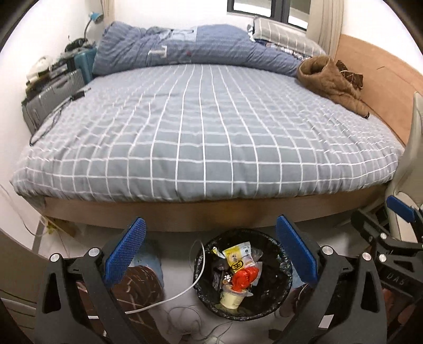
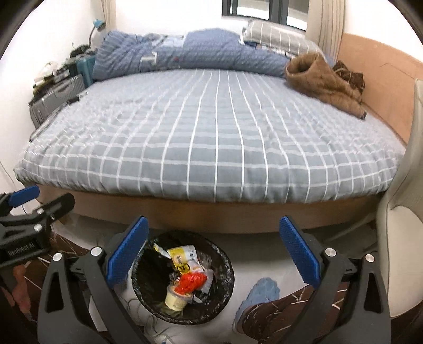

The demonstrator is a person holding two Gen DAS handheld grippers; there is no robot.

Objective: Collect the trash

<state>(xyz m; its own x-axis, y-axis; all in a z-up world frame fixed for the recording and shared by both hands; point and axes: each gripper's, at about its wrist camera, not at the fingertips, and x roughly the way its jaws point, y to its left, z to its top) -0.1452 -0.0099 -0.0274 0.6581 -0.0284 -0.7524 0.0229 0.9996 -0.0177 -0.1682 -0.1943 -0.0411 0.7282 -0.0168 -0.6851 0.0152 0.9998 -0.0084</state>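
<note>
Beyond both jaws spreads one checked bed (image 1: 201,127). One black-lined bin (image 1: 242,275) stands upright on the floor, between the left gripper (image 1: 211,254) pads, nearer the right gripper (image 2: 214,259) left pad; both grippers are released, empty. One yellow wrapper (image 1: 236,258), one red scrap (image 1: 242,280), one cup (image 1: 232,299). Only the left view shows the white cable (image 1: 169,299).

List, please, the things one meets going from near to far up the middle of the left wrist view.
Trash bin on the floor → wooden bed frame → checked grey sheet → crumpled blue quilt → window.
</note>
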